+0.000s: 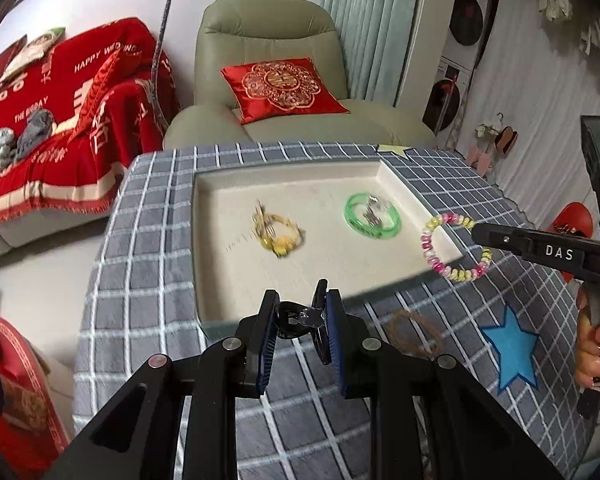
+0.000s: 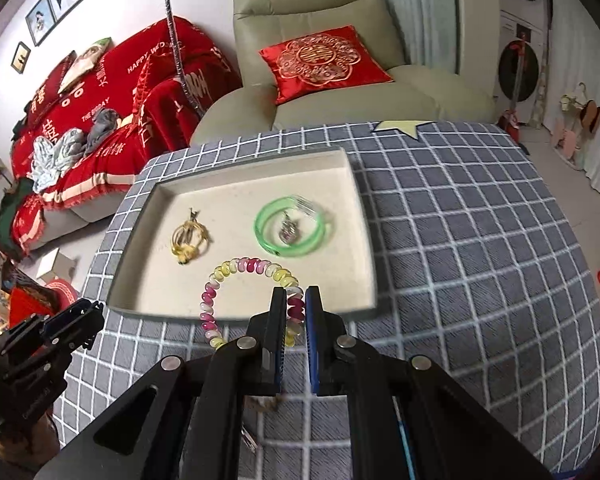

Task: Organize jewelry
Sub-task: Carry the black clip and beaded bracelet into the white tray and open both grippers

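Pink-yellow bead bracelet (image 2: pixel 247 300) was pinched in right tongs (image 2: pixel 296 308), pads pressed on its near-right arc, loop hanging open toward far-left, over the tray's (image 1: pixel 416 184) near edge. Tray lay just beyond, so right hand was the nearer one for that drop. Left tongs (image 1: pixel 300 320) were clamped on a small black hair clip (image 1: pixel 298 318), part-spread around it, tray interior straight ahead and far. Already in tray: yellow bracelet (image 1: pixel 276 232) left, green bangle (image 1: pixel 372 216) right with a silver pendant (image 1: pixel 374 210) inside. Brown cord ring (image 1: pixel 414 334) lay on checked counter (image 1: pixel 148 280), near-right of left tongs, not yet in the tray.
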The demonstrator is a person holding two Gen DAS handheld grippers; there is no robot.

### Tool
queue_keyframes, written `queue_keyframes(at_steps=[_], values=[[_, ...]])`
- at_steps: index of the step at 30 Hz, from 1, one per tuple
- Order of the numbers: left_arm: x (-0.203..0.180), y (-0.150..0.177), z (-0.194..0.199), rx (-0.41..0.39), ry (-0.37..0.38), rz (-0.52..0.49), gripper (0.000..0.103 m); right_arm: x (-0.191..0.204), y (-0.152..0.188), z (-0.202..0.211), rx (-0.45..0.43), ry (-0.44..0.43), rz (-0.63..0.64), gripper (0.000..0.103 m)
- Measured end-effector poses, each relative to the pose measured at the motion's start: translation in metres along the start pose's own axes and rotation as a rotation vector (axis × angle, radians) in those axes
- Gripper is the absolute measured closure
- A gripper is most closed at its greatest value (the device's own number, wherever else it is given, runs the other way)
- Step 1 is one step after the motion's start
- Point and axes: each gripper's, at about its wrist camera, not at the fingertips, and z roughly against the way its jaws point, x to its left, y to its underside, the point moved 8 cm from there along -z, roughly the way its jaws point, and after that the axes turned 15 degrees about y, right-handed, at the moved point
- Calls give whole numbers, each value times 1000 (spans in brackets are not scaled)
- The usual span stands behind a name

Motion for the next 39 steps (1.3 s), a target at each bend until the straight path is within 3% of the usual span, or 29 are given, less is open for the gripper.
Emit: queue_keyframes(at_steps=[11, 19, 26, 39], values=[[22, -35, -43, 51, -14, -16, 63, 24, -8, -61, 142, -48, -22, 93], [39, -24, -84, 170, 11, 5, 63, 24, 4, -97, 224, -30, -17, 93], [54, -15, -106, 220, 1, 43, 63, 19, -9, -111, 197, 18, -16, 93], [59, -30, -121, 156, -96, 13, 63, 13, -31, -124, 114, 96, -6, 93]])
